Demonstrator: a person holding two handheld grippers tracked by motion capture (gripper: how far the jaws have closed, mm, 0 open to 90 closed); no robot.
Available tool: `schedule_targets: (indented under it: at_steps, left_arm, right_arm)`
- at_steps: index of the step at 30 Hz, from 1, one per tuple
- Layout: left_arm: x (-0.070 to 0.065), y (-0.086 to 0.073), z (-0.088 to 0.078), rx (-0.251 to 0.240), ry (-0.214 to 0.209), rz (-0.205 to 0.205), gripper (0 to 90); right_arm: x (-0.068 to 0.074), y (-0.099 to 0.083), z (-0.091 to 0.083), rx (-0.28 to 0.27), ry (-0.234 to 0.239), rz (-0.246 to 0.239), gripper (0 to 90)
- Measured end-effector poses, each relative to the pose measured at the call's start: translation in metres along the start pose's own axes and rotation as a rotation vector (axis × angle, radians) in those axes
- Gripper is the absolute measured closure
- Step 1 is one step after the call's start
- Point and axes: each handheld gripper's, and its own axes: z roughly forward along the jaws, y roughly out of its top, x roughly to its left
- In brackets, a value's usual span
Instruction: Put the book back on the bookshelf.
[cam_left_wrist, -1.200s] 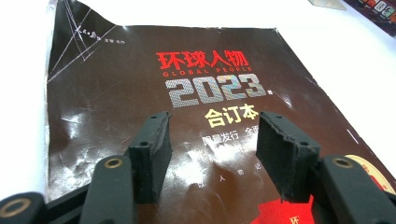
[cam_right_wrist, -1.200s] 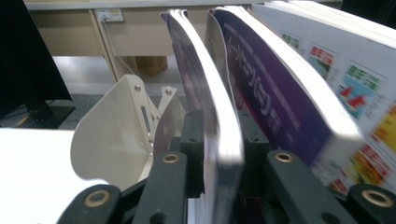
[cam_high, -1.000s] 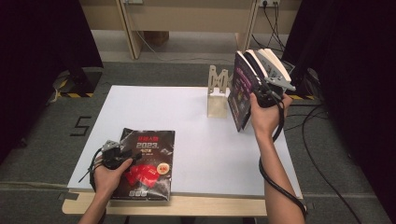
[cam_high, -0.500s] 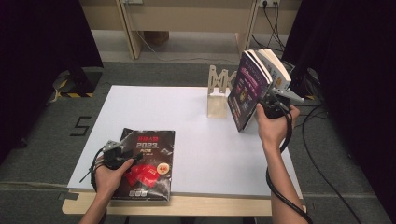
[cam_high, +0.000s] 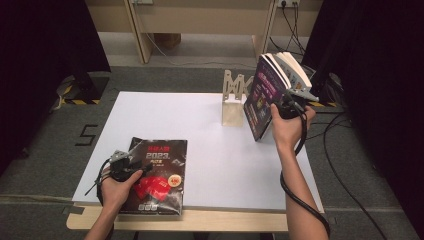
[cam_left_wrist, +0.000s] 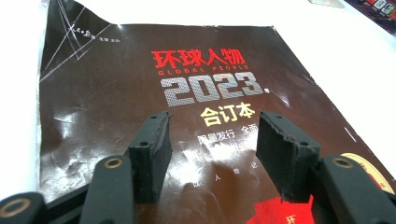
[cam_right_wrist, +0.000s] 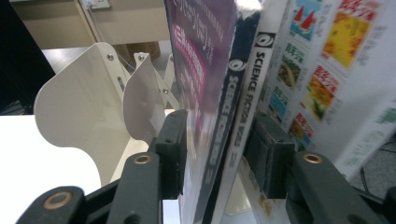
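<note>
Right gripper at 2 o'clock on the table: jaws just been opening around the upright magazines beside the rack, pads looking slack. Thick, floppy and glossy, so probably heavy and slippery; best pinched at the spine. Left gripper at 7 o'clock hovers agape over the flat dark magazine, holding nothing.

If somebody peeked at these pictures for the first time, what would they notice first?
Probably the tilted bundle of magazines at the table's far right, standing between the jaws of the right gripper, which have just been opening. Beside it stands a pale wooden rack. Near the front left edge, a dark magazine with red and silver lettering lies flat under the open left gripper.
</note>
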Motion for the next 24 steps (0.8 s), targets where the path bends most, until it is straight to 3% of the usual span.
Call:
schedule_targets:
  at_steps: [10, 13, 19, 24]
  left_arm:
    - [0.001, 0.0, 0.0, -0.001, 0.003, -0.003, 44.0]
    - [0.002, 0.0, 0.0, 0.0, 0.003, 0.0, 44.1]
    - [0.002, 0.0, 0.0, -0.001, 0.002, -0.004, 44.0]
    - [0.002, 0.0, 0.0, -0.002, 0.003, -0.003, 44.1]
  right_arm:
    - [0.008, 0.004, 0.017, 0.003, 0.01, -0.019, 71.1]
    - [0.011, 0.007, 0.017, 0.012, 0.012, -0.042, 75.4]
    - [0.022, 0.008, 0.018, 0.004, -0.027, -0.134, 76.2]
    - [0.025, 0.004, 0.017, -0.009, -0.017, -0.138, 75.7]
